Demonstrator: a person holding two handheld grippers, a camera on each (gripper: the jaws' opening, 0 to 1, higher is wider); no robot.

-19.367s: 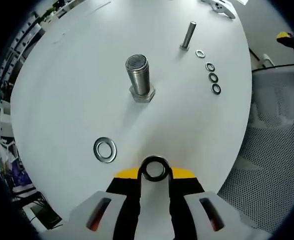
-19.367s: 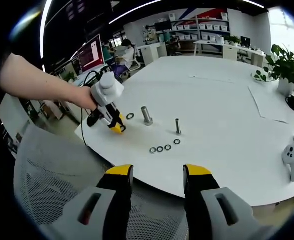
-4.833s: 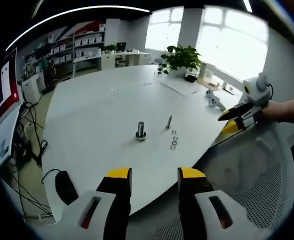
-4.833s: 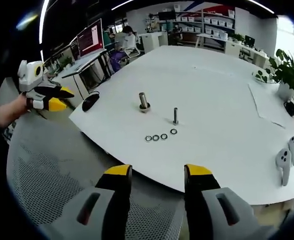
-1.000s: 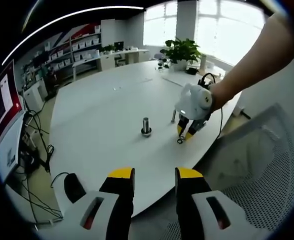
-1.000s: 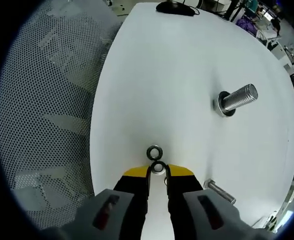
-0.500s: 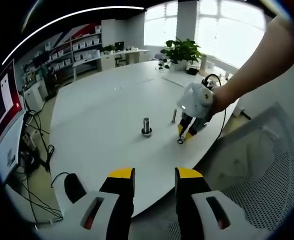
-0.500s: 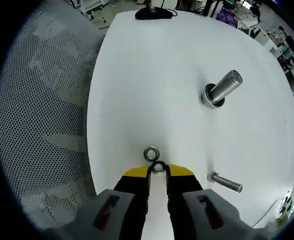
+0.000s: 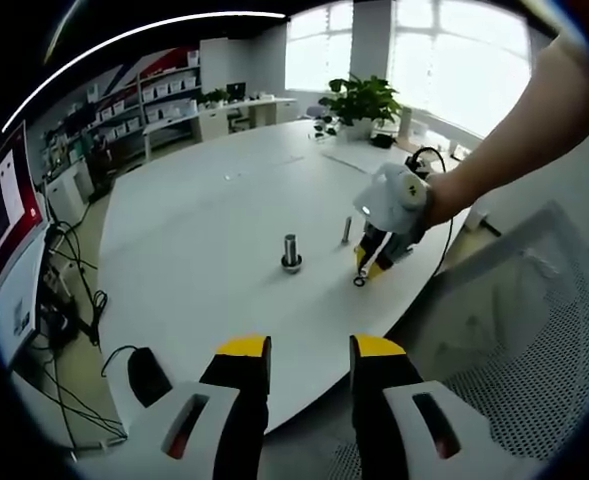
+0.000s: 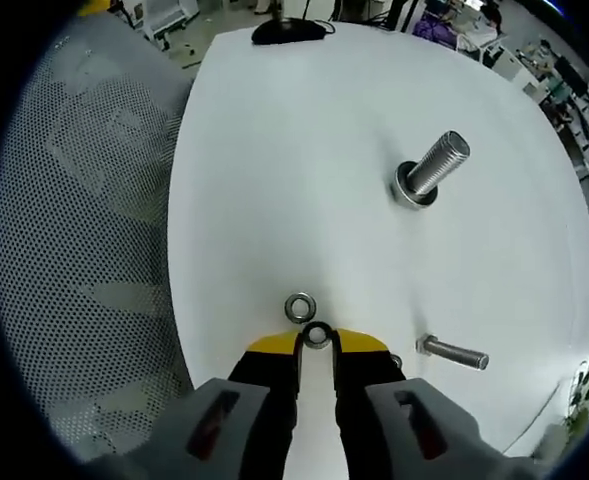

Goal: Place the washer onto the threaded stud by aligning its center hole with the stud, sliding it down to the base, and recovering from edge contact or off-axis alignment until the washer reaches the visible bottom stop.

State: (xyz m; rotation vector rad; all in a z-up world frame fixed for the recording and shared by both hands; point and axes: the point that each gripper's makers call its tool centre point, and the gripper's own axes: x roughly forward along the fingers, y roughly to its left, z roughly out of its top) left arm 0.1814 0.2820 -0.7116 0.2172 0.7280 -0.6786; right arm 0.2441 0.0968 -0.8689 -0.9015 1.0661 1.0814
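My right gripper (image 10: 317,343) is shut on a small dark washer (image 10: 317,335), held just above the white table (image 10: 274,160). A second small washer (image 10: 299,306) lies flat just beyond the tips. The thin threaded stud (image 10: 456,353) stands to the right of my jaws. A thick bolt (image 10: 432,167) with a washer round its base (image 10: 408,194) stands farther off. In the left gripper view my left gripper (image 9: 307,350) hangs open off the table edge, holding nothing. It faces the thick bolt (image 9: 291,251), the thin stud (image 9: 346,229) and the right gripper (image 9: 366,267) in a person's hand.
A grey mesh chair (image 10: 74,250) sits along the table's near edge. A black mouse (image 10: 287,30) lies at the far edge, also seen as a mouse (image 9: 148,374) by my left jaw. Plants (image 9: 362,100) and desks stand behind the table.
The right gripper, still shut on the washer, has turned a little, so the thin stud now sits nearer its tips. The left gripper has stayed where it was.
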